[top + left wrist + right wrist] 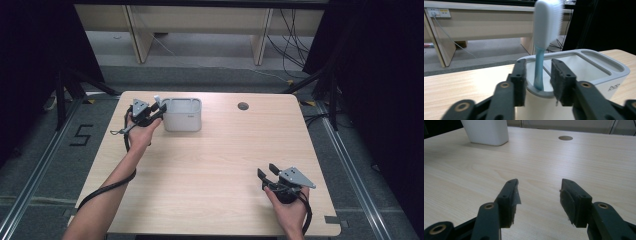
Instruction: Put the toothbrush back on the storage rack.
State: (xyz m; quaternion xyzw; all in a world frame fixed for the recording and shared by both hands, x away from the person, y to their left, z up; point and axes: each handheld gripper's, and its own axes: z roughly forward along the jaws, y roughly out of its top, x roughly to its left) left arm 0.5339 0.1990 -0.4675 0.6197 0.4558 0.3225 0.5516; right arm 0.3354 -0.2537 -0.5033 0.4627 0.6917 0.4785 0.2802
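A person is standing at a pale wooden table (210, 165), working a gripper in each hand. Near the far left corner a white holder (183, 115) is sitting, a squarish cup with two compartments. A toothbrush (544, 37) is standing upright in the rounded compartment at the holder's left end, bristles up, its blue neck dropping into the slot.

The left gripper (152, 111) is hovering right beside that end of the holder. Its jaws are standing spread on either side of the toothbrush's neck, with clear gaps, so nothing is being pinched. To my eye the step in hand is the letting go: the toothbrush is already resting in its slot and the hold looks released.

The right gripper (269, 172) is waiting near the near right corner, jaws spread wide over bare wood, holding nothing.

The next move is probably asking the left hand to draw straight back from the holder, keeping the jaws wide so neither pad is catching the neck and tipping the toothbrush or nudging the holder.
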